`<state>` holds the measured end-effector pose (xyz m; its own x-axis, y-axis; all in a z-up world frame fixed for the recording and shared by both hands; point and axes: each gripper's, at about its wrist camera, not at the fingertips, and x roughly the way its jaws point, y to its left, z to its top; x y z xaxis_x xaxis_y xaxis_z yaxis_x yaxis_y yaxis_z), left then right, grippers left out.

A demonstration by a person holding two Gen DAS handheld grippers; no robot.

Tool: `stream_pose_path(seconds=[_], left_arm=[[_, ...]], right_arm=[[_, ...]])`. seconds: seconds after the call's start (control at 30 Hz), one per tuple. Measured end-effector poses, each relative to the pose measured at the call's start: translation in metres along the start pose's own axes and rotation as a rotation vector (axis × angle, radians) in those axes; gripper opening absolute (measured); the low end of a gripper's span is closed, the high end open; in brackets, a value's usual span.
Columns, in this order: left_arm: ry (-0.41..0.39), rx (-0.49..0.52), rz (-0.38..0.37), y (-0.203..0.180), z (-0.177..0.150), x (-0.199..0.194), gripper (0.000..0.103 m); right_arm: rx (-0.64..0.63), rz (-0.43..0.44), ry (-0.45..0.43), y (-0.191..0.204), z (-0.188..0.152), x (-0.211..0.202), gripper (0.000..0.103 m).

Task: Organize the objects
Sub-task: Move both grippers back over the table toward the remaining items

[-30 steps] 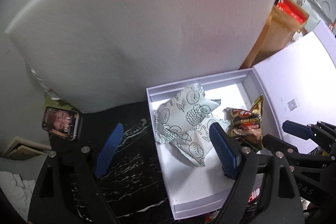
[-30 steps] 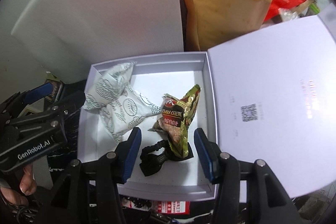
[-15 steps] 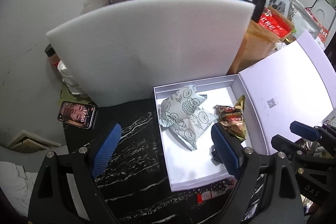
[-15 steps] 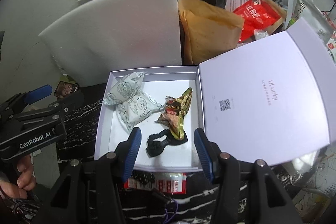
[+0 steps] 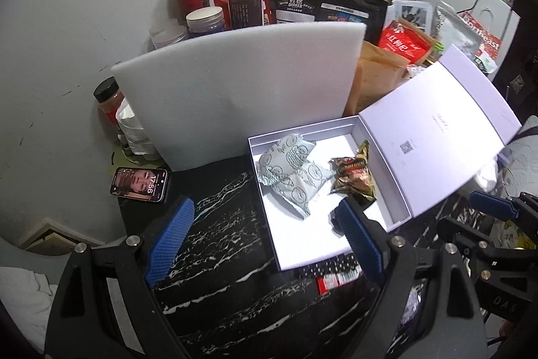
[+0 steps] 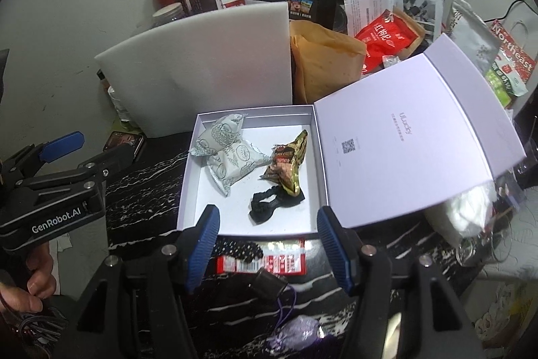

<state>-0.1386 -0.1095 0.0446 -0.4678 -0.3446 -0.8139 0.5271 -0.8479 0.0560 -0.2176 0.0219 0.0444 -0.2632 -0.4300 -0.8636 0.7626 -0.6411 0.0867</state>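
Both grippers above open white cardboard box (image 6: pixel 188 190).
Left gripper (image 5: pixel 265 241) jaws wide, empty; right gripper (image 6: pixel 269 244) jaws opening, empty, black fabric scrunchie (image 6: pixel 269 207) just beyond them.

Left wrist view: mounted behind the left gripper (image 5: pixel 265 232), looking steeply down and forward along its two blue-padded fingers (image 5: pixel 169 238). Aimed at the black marble tabletop (image 5: pixel 218 244), left of the open white box (image 5: pixel 265 142); box seen obliquely from its left front corner. Moderately near.

Right wrist view: mounted behind the right gripper (image 6: pixel 267 241), also angled steeply down, facing the white box (image 6: pixel 190 164) squarely from its front edge. Slightly nearer the box.

Shared between views: white box and raised lid (image 6: pixel 403 130), white foam board (image 5: pixel 242 90) behind it, jars and pouches along the wall, phone (image 5: pixel 139 179), tabletop. Each view catches the other gripper at its edge.
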Motion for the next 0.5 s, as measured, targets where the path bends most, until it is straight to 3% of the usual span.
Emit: stream_pose_path(seconds=[0.5], left_arm=[[0.002,0.028,-0.048,0.010,-0.047,-0.042,0.087]], right_arm=[[0.028,-0.006,-0.008,0.019,-0.046,-0.033,0.061]])
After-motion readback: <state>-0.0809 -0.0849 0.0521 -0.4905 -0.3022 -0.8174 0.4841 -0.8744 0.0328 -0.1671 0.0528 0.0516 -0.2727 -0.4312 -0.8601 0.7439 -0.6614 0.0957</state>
